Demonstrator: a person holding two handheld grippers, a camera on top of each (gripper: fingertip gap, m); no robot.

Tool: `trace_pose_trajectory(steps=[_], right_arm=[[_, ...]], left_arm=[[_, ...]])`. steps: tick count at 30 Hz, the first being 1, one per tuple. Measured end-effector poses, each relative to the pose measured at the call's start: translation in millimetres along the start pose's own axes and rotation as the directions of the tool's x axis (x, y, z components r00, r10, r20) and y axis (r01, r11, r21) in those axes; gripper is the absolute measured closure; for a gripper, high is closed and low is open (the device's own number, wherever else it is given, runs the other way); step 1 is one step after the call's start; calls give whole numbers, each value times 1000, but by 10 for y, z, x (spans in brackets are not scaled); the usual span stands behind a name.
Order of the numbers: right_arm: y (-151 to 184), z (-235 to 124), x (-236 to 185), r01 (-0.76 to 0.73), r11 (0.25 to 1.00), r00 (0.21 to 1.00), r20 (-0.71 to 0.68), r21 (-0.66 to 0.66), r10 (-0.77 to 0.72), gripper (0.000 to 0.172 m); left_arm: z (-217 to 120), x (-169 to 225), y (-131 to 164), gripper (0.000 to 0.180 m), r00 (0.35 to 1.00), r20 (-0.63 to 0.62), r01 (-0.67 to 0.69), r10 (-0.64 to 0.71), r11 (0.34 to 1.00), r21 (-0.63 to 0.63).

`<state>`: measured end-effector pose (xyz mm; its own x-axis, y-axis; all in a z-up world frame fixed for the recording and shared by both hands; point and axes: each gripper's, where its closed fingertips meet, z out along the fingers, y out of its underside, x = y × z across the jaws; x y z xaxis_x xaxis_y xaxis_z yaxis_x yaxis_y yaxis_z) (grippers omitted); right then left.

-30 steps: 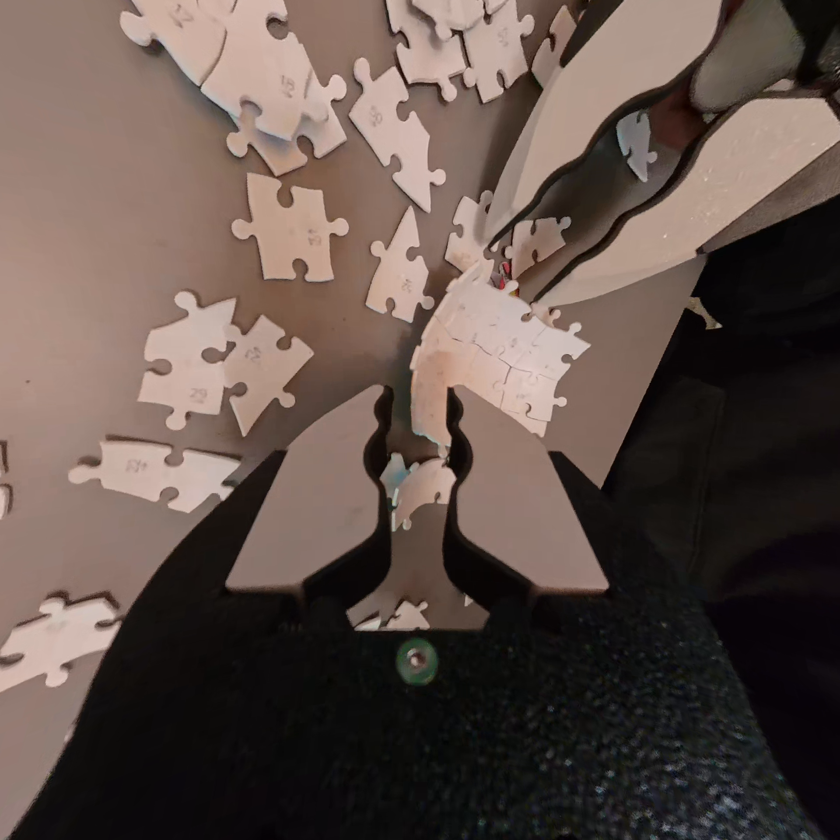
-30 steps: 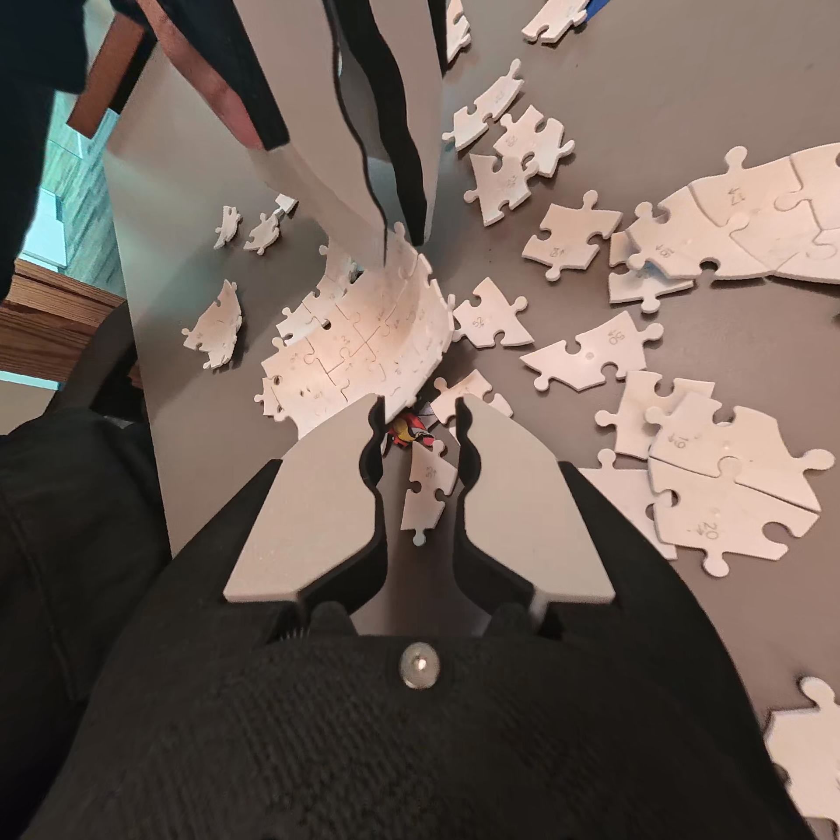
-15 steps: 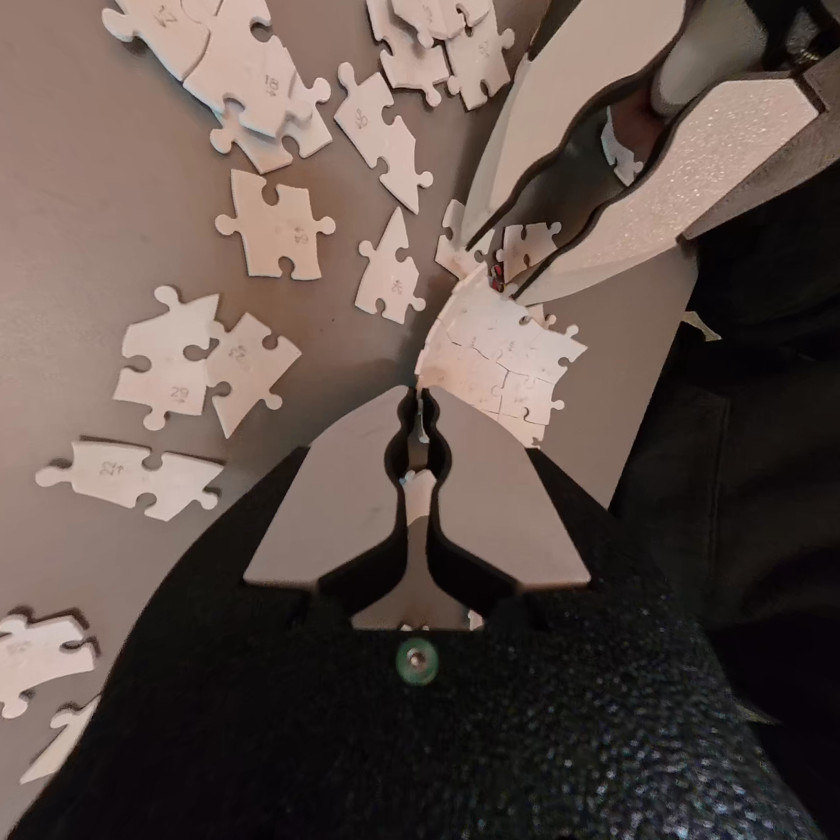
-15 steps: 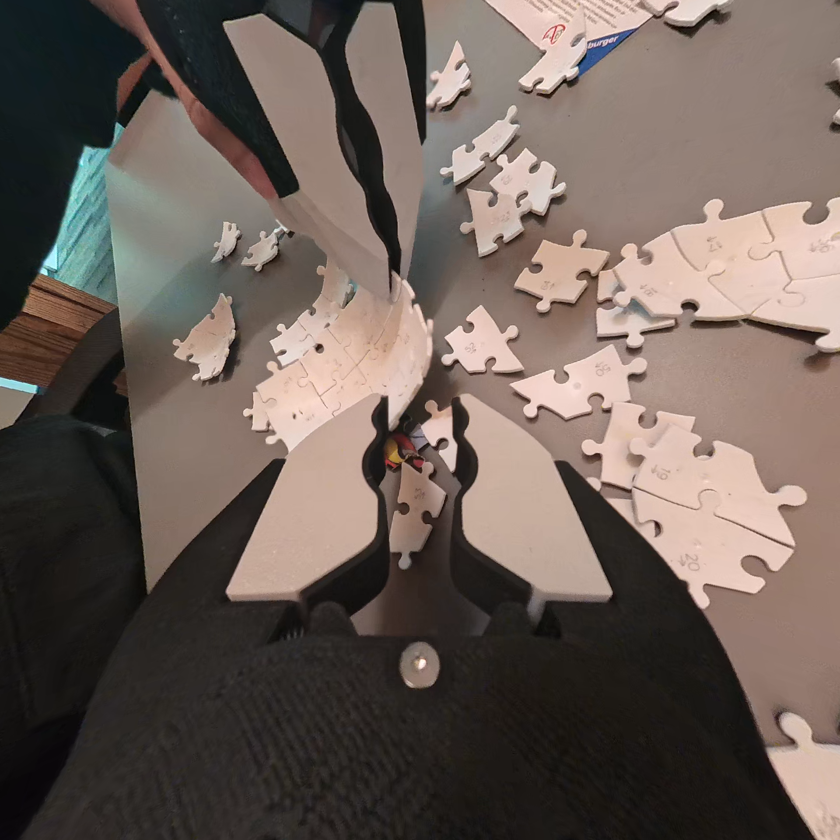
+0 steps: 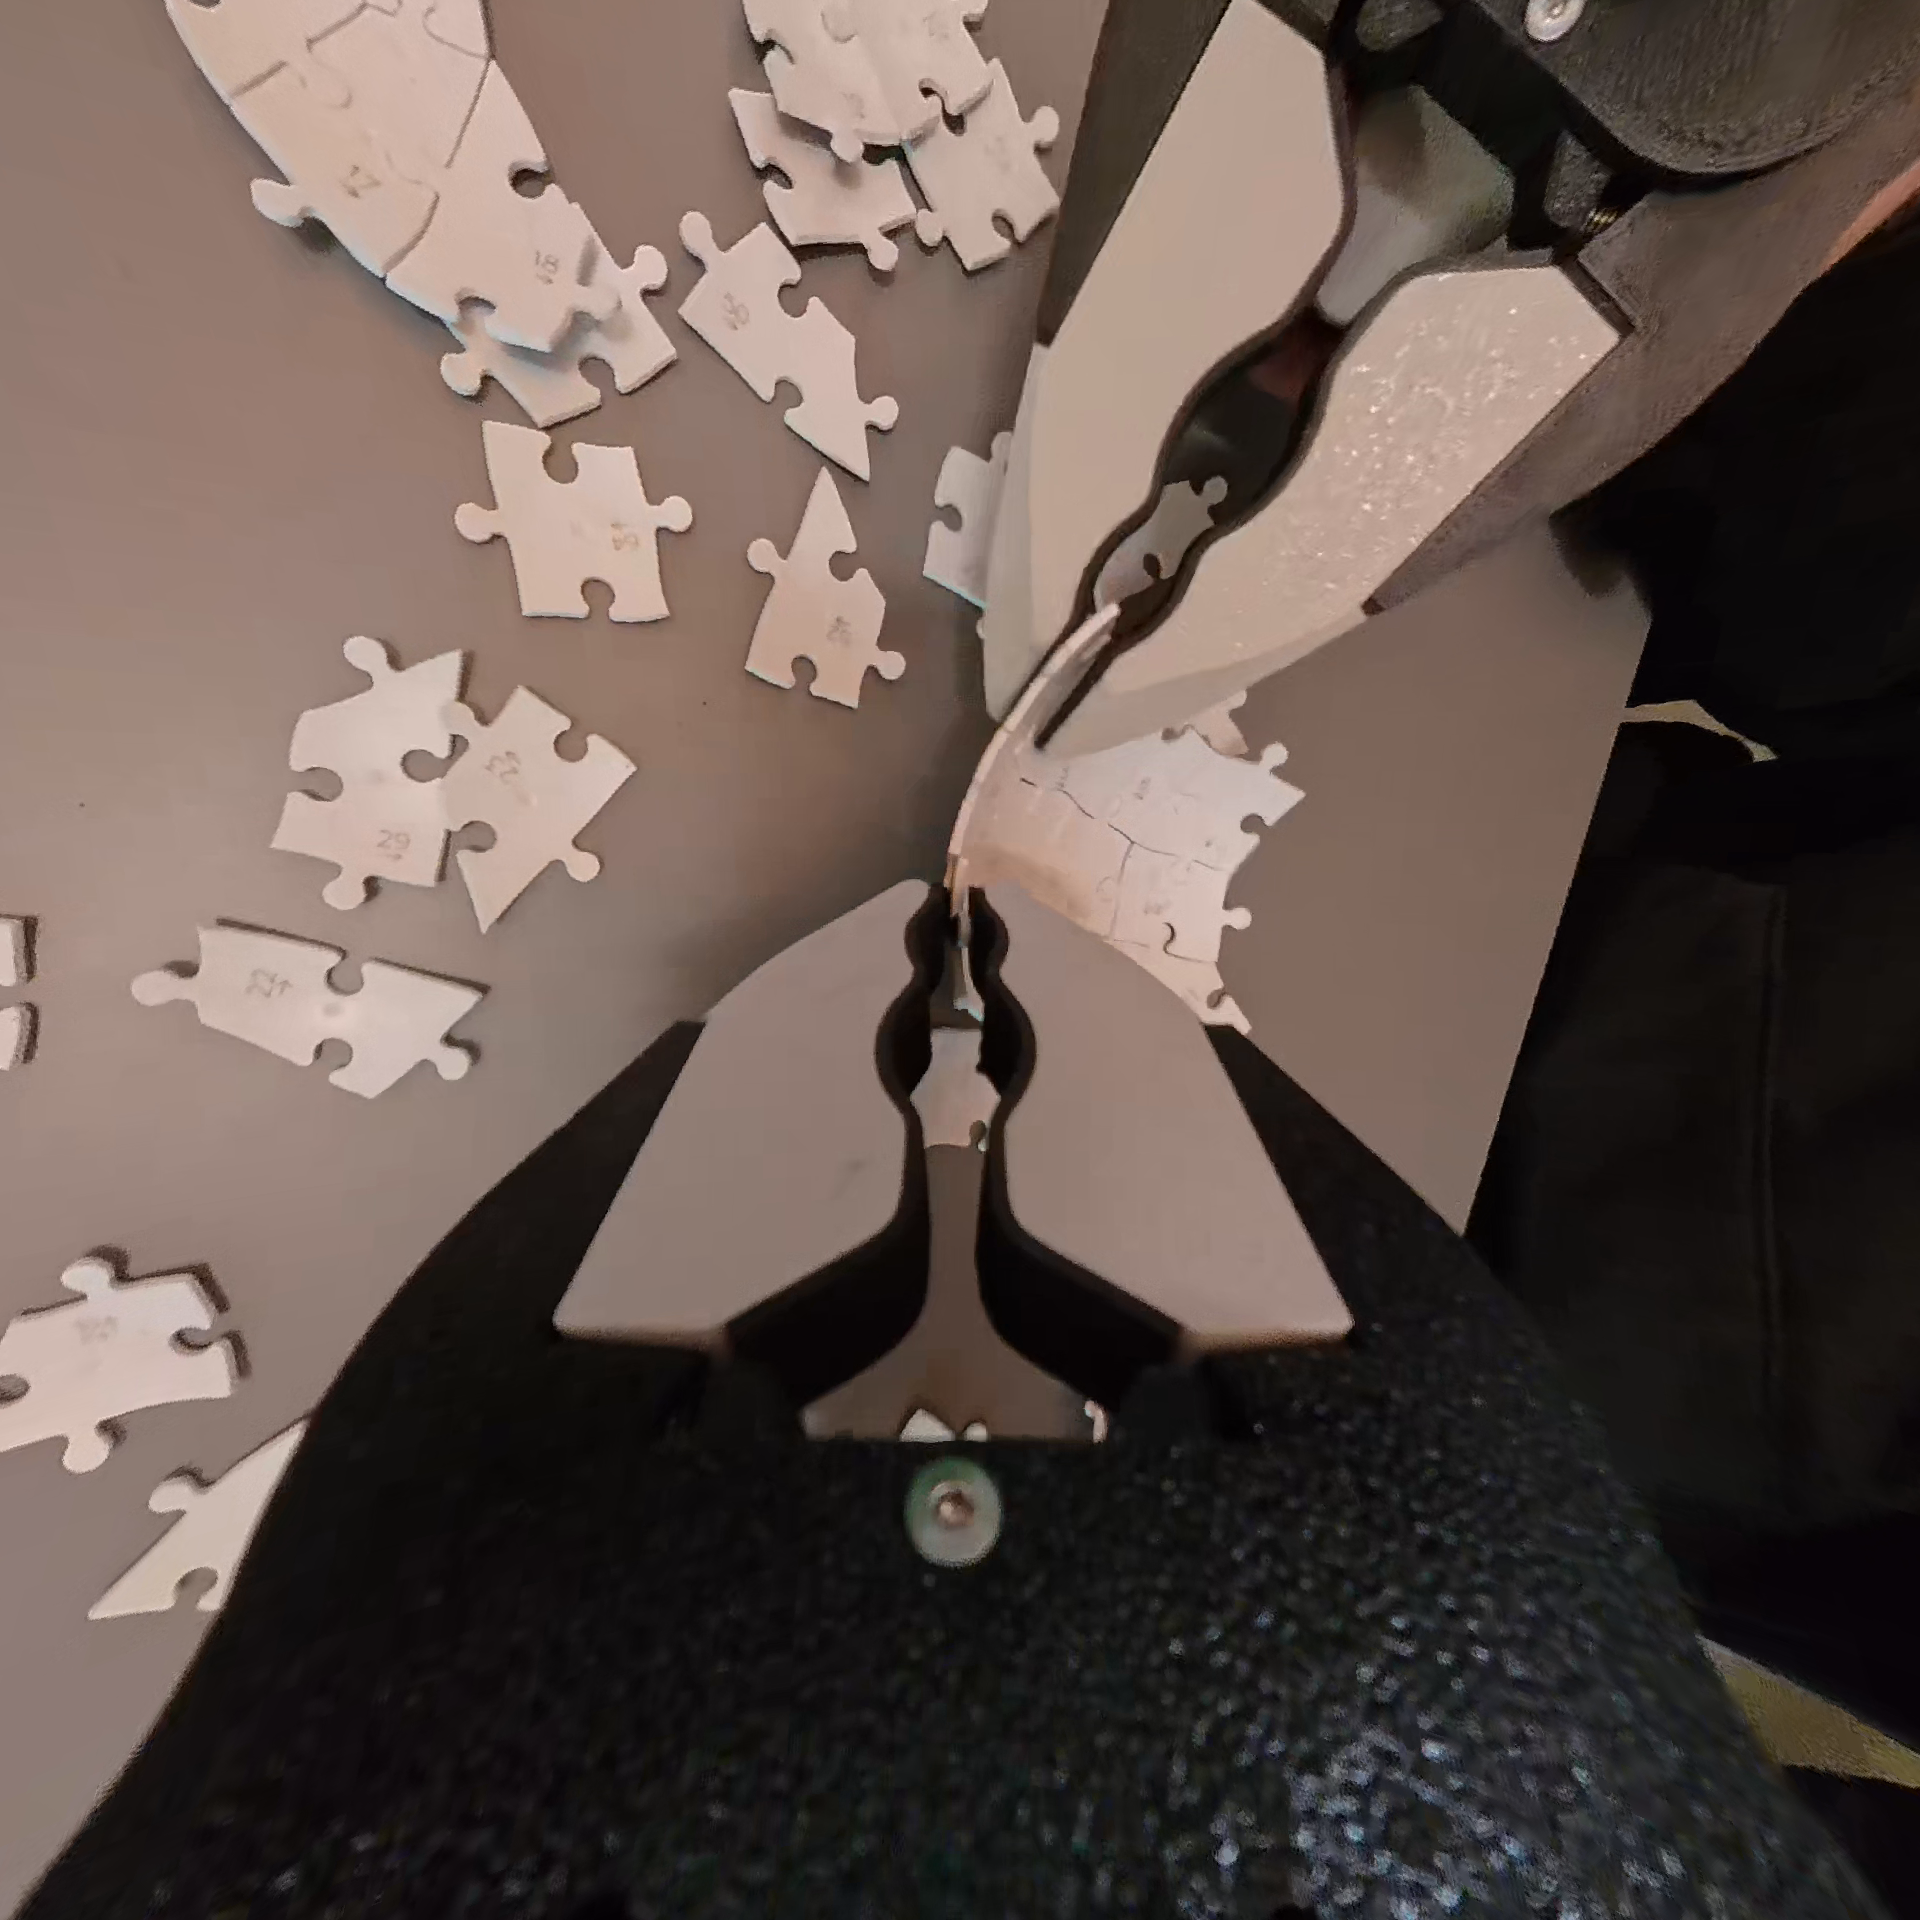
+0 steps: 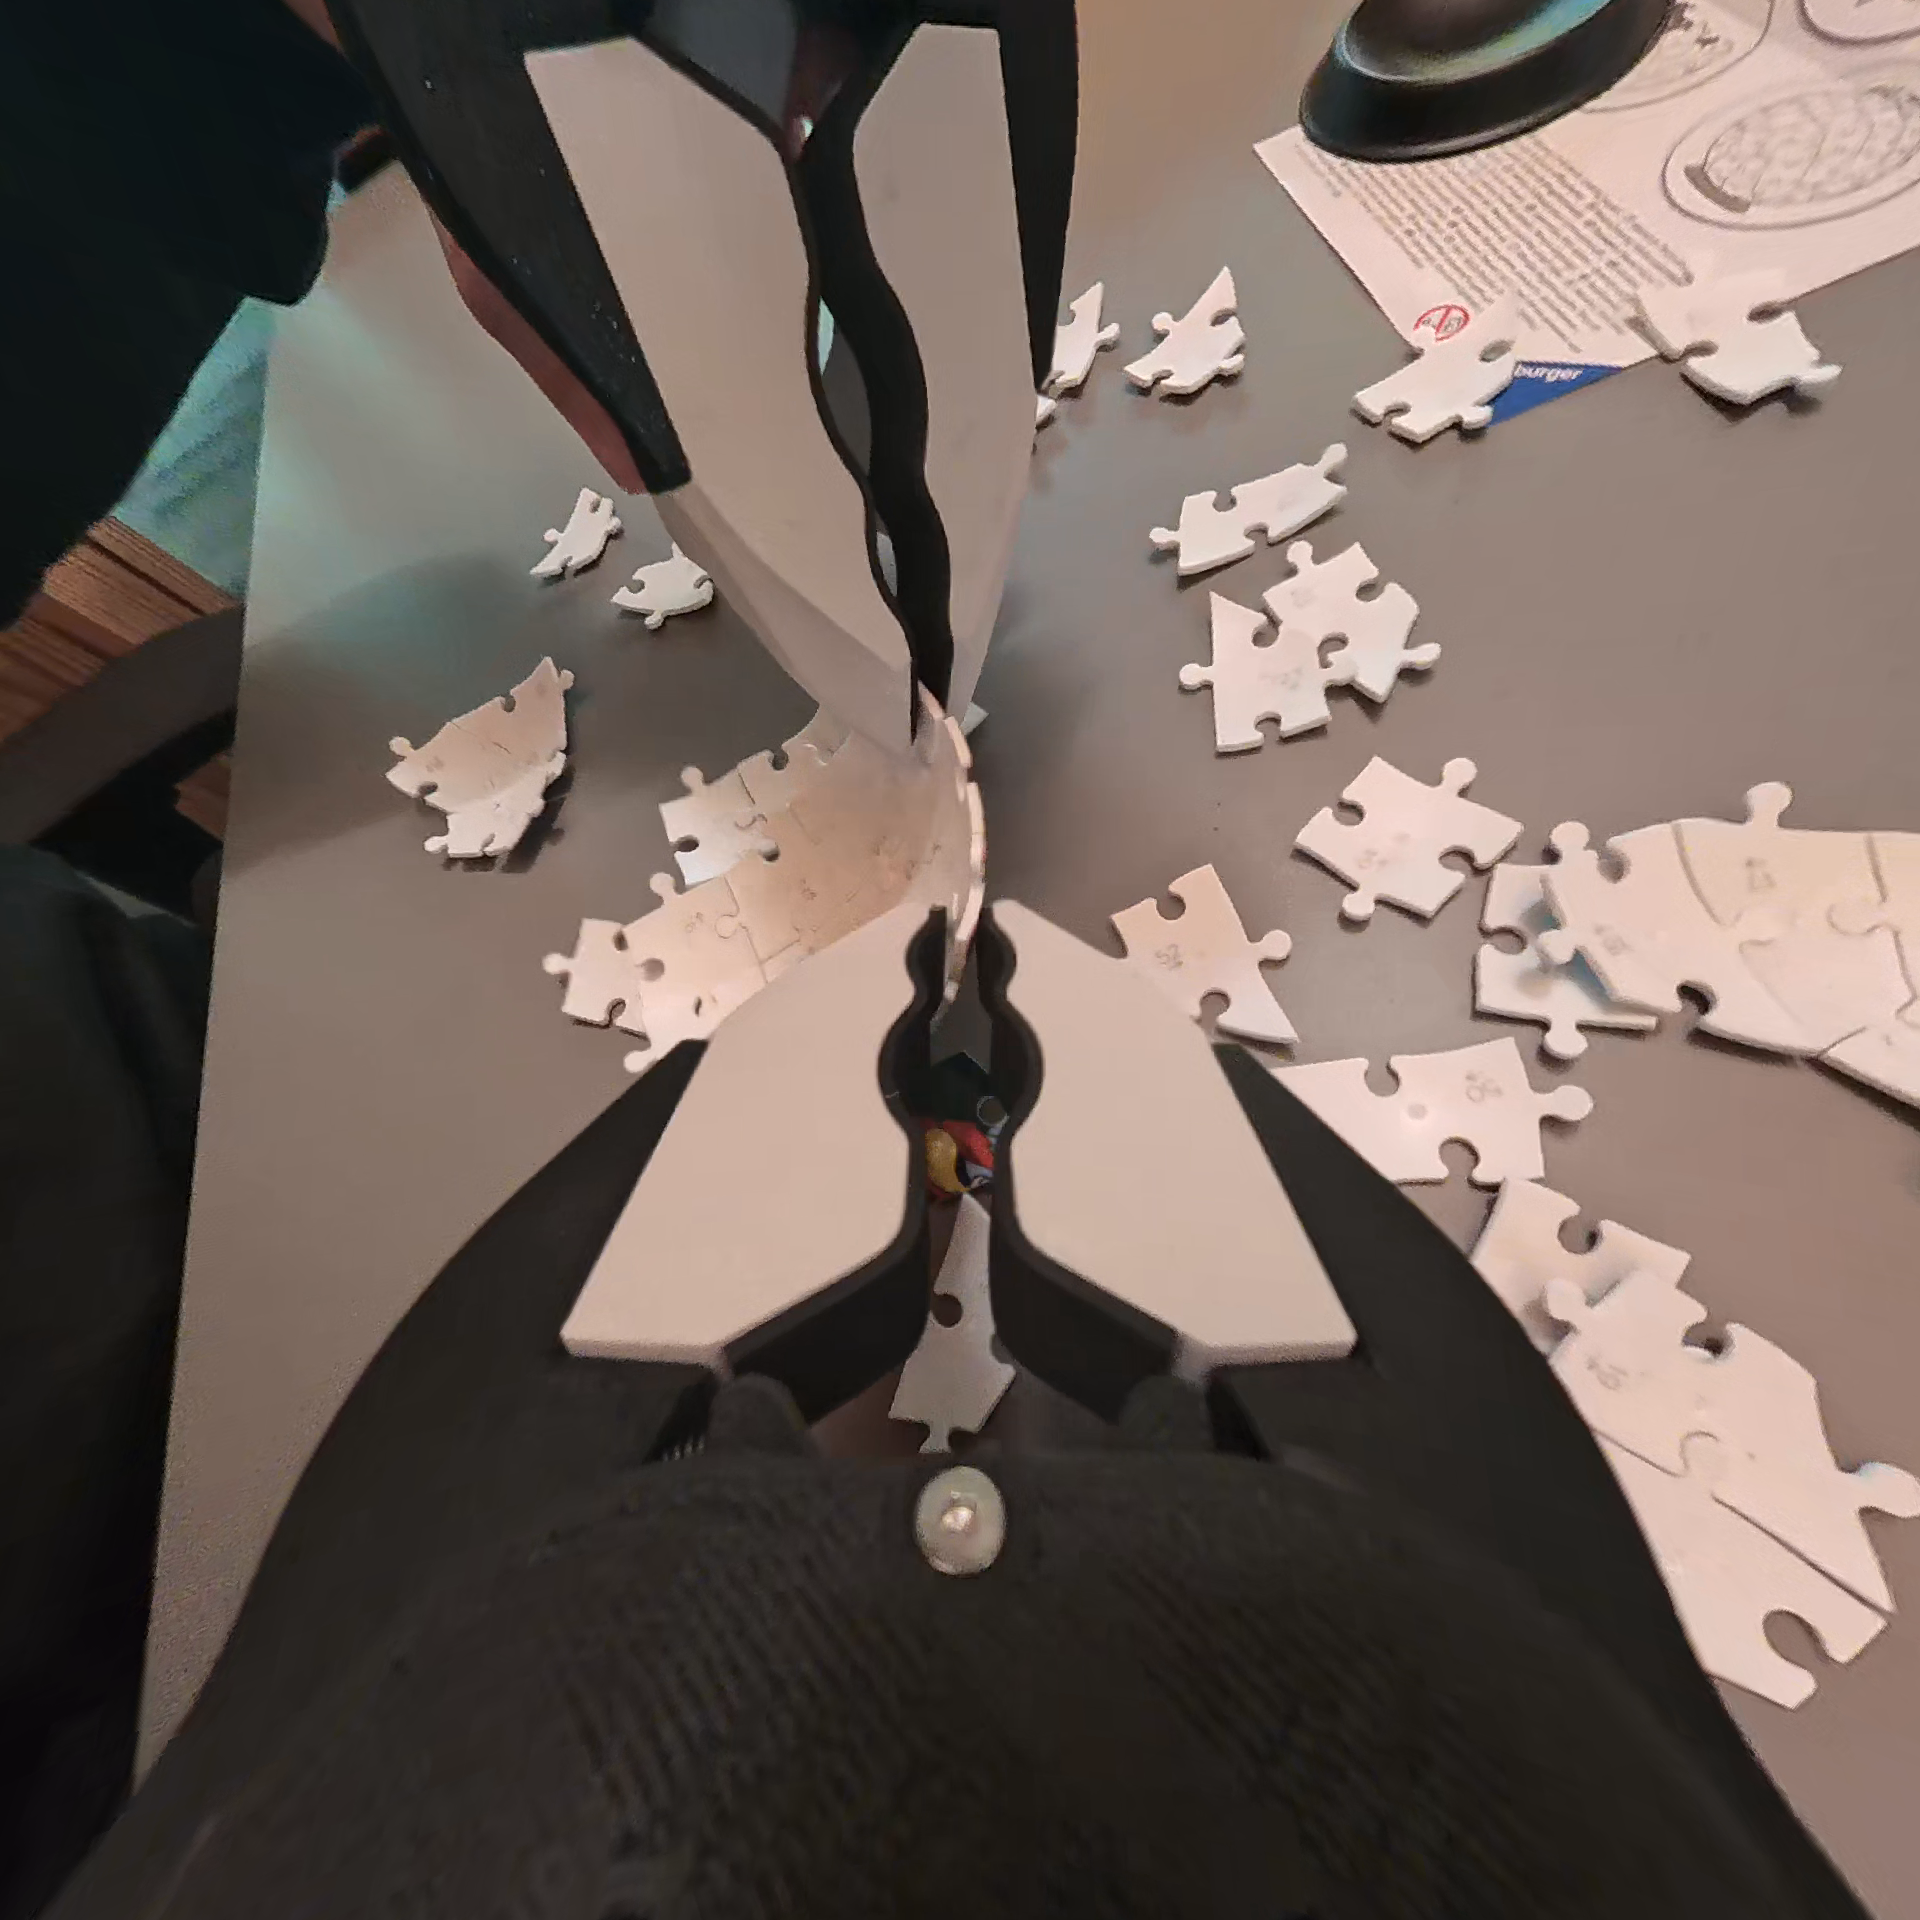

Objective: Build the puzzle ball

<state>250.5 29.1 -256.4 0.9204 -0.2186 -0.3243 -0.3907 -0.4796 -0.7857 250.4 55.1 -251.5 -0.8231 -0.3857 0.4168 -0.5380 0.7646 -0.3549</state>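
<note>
A: What has the left gripper (image 5: 961, 925) got?

B: Its jaws are narrowed onto the rim of a curved shell (image 5: 1143, 831) of joined white puzzle pieces. The edge runs straight in between the fingertips, both pads against it.

A: And the right gripper (image 6: 961, 935)?

B: The same shell (image 6: 831, 873), the opposite end of its upturned rim. Its jaws are nearly closed too, with the thin white edge pinched between the tips. In each wrist view the other gripper comes down from the far side and bites the far part of the rim.

A: Where does the shell sit?

B: At the near edge of the grey table (image 5: 156, 520), its bowl side turned up, held between the two grippers.

A: What lies round it?

B: Loose white pieces (image 5: 582, 530) scattered flat over the table, some joined in twos or larger patches (image 6: 1714, 914). A smaller curved cluster (image 6: 488, 764) rests to the left in the right wrist view. At far right there, a printed sheet (image 6: 1558, 208) lies under a black base (image 6: 1475, 73).
</note>
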Motion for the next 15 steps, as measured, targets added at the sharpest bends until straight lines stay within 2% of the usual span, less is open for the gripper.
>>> trace_pose_trajectory(steps=[1,9,15], right_arm=[[-1,1,-2,17,1000,1000,-8,-5,-17,167],[-30,-12,-63,64,998,998,-18,-28,-65,167],[-54,-34,-107,102,994,994,-33,-47,-103,168]], left_arm=[[-4,6,11,177,1000,4,-7,7,1000,-4],[-28,73,32,172,993,57,-106,107,994,-23],[3,46,90,169,979,130,-144,159,982,-122]])
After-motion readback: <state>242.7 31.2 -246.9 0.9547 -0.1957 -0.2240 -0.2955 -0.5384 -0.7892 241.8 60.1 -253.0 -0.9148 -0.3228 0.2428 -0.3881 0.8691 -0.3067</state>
